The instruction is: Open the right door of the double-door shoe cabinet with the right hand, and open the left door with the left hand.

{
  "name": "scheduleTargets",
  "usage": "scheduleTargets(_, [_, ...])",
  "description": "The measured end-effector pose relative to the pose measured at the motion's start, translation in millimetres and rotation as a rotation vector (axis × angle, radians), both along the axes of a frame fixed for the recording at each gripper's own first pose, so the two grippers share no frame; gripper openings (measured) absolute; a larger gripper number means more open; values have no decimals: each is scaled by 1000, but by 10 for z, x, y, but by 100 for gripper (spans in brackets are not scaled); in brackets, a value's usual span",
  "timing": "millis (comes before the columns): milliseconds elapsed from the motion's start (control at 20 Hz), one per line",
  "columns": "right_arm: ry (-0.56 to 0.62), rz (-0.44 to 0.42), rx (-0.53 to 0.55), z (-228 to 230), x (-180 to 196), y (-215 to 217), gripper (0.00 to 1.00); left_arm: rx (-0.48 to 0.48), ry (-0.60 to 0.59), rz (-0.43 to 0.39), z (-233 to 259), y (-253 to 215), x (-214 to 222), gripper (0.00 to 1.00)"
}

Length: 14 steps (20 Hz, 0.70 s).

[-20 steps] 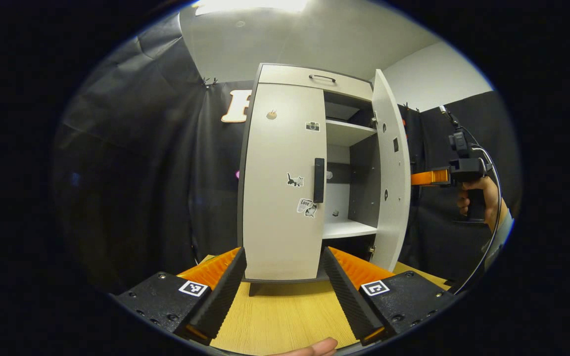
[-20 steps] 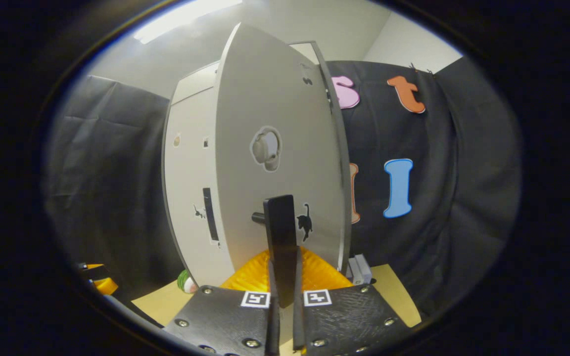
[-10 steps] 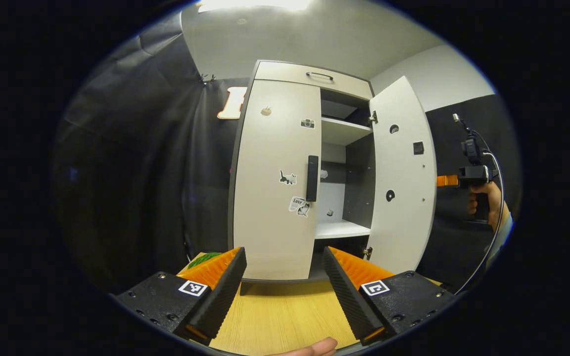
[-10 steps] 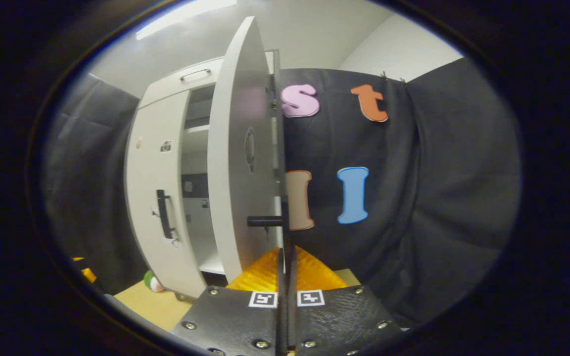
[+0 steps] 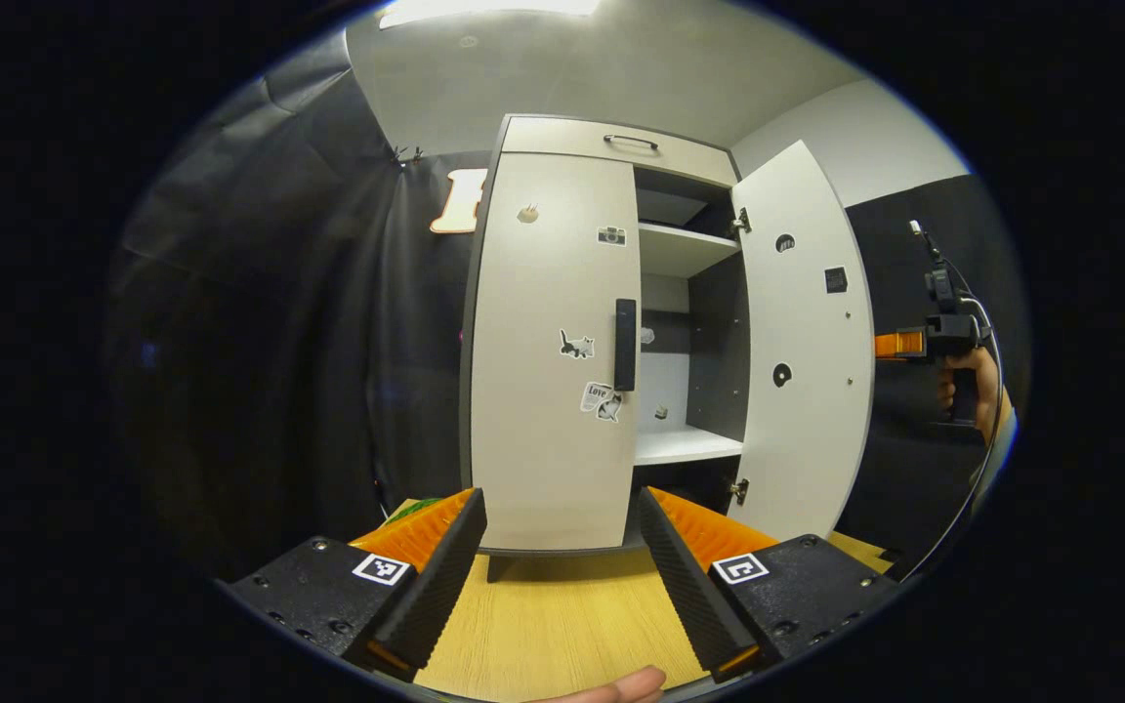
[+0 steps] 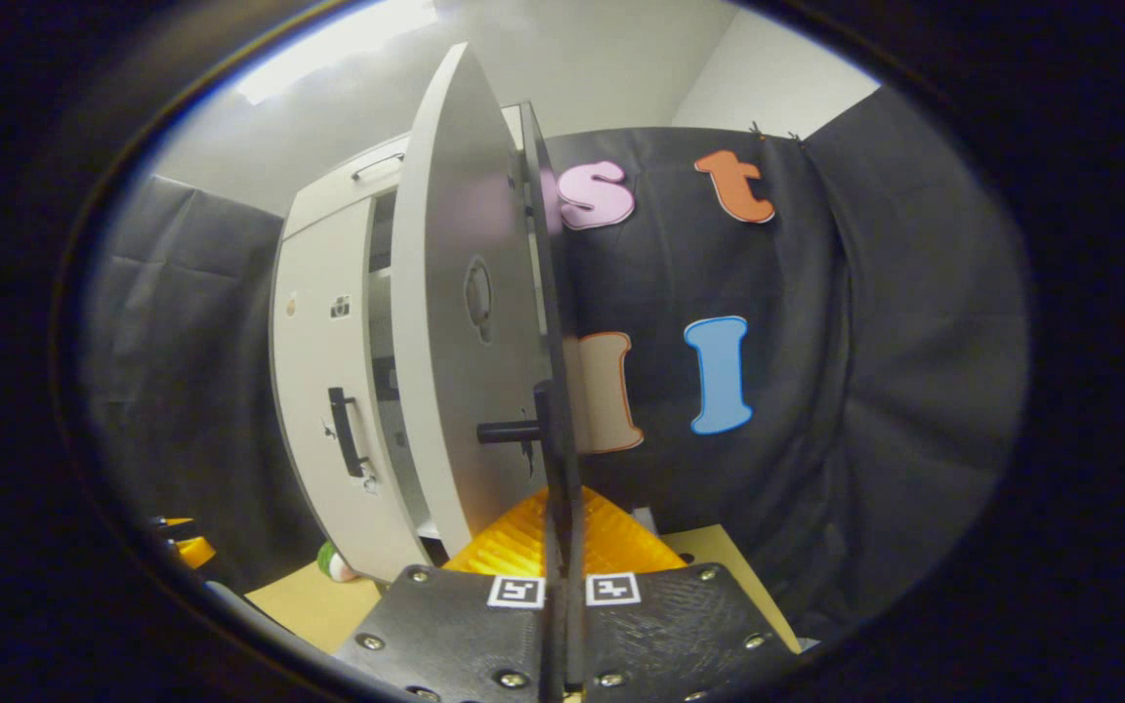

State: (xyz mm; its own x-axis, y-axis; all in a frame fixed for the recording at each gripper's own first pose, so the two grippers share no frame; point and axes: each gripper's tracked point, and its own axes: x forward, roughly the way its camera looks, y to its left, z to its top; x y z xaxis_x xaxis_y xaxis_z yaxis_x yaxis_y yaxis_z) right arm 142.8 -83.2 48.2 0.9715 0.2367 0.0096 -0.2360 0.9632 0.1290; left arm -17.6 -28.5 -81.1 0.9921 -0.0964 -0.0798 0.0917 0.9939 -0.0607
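Black finger mounts on the left gripper [image 5: 562, 586] are marked with square black-and-white tags and studded with screws. A cable is looped from the right gripper [image 5: 890, 344].

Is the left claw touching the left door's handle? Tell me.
Apart. In the left gripper view, the left claw is open low over the wooden tabletop, and the left door's handle sits farther off on the closed left door.

right gripper [image 5: 883, 344] fingertips hidden behind right door [image 5: 802, 342], stickers [image 5: 601, 401] unreadable
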Motion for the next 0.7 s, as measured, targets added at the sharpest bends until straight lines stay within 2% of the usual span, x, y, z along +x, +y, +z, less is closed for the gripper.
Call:
scheduleTargets(50, [-9, -8, -12, -18, -20, -30, 17, -1, -3, -4, 8, -19, 18, 97])
scheduleTargets(200, [-32, -40, -42, -60, -186, -165, 41, 3, 10, -1, -24, -23, 69, 95])
scheduleTargets(250, [-42, -59, -43, -77, -237, -223, 55, 5, 13, 1, -17, -26, 104, 96])
scheduleTargets(300, [-56, -64, -30, -69, -345, -249, 58, 4, 12, 3, -4, -39, 143, 96])
scheduleTargets(350, [-67, -71, -8, -79, -426, -254, 79, -4, 9, 3, 20, -59, 186, 96])
scheduleTargets(450, [-61, -90, 33, -152, -673, -293, 95, -30, 18, -11, 52, -125, 291, 96])
scheduleTargets(550, [-46, -96, 40, -304, -907, -276, 99, -40, 25, -26, 106, -207, 407, 97])
scheduleTargets(600, [-44, -96, 34, -400, -1083, -266, 94, -41, 19, -29, 154, -240, 472, 97])
scheduleTargets(650, [-48, -88, 37, -497, -1238, -225, 98, -41, 13, -45, 203, -304, 548, 97])
scheduleTargets(700, [-56, -76, 51, -584, -1391, -174, 98, -43, 3, -64, 246, -380, 633, 97])
